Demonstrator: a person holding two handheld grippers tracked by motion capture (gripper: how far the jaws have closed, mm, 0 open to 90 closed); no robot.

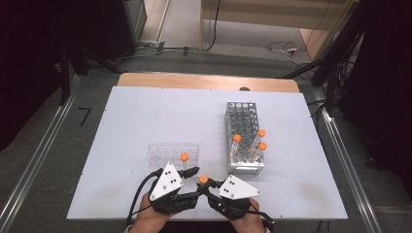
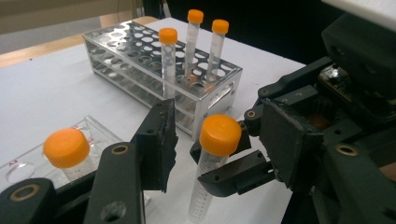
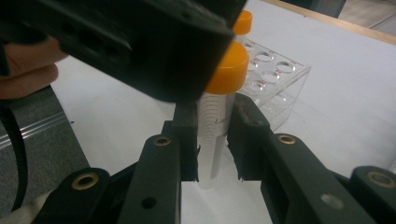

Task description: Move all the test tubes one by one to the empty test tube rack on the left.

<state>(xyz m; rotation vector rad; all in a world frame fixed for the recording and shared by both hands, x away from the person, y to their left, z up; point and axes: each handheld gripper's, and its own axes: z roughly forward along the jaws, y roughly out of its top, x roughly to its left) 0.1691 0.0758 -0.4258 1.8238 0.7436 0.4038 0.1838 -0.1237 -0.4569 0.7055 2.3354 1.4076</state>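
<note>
White tabletop (image 1: pixel 145 111), metal rack (image 1: pixel 244 167) off to the right, clear tray (image 1: pixel 165 153) toward the left. Orange-capped tube (image 1: pixel 203 180) held upright near the front edge, clamped around its body by the right gripper (image 3: pixel 212 140). Left gripper (image 2: pixel 219 140) right alongside, jaws spread either side of the cap, not pressing yet. Long axis vertical, so probably a cap grab next.

Orange cap (image 2: pixel 220 135) on clear tube (image 3: pixel 212 140); silver rack (image 1: pixel 244 137); black tongs (image 3: pixel 212 140).
</note>
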